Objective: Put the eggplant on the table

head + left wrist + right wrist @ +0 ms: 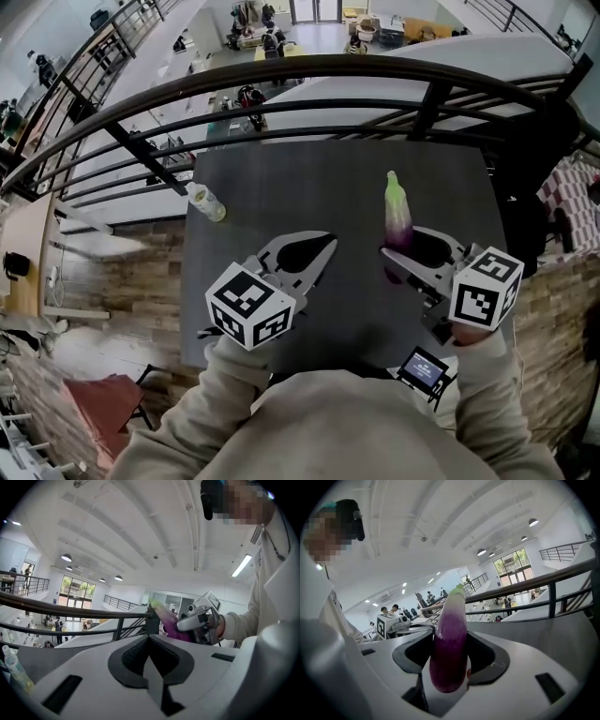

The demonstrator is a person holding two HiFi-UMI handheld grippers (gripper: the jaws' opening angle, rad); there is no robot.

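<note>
A purple eggplant (397,212) with a pale green tip sticks out forward from my right gripper (401,246), whose jaws are shut on its thick end, over the right part of the dark grey table (309,178). In the right gripper view the eggplant (450,644) fills the gap between the pads. My left gripper (326,241) hovers over the table's middle, to the left of the eggplant, shut with nothing between its tips. In the left gripper view the eggplant (169,622) and the right gripper (199,620) show off to the right.
A clear plastic bottle (205,201) lies at the table's far left corner. A black metal railing (309,70) curves just behind the table, with a lower floor beyond it. A small screen device (424,368) sits at the near right edge.
</note>
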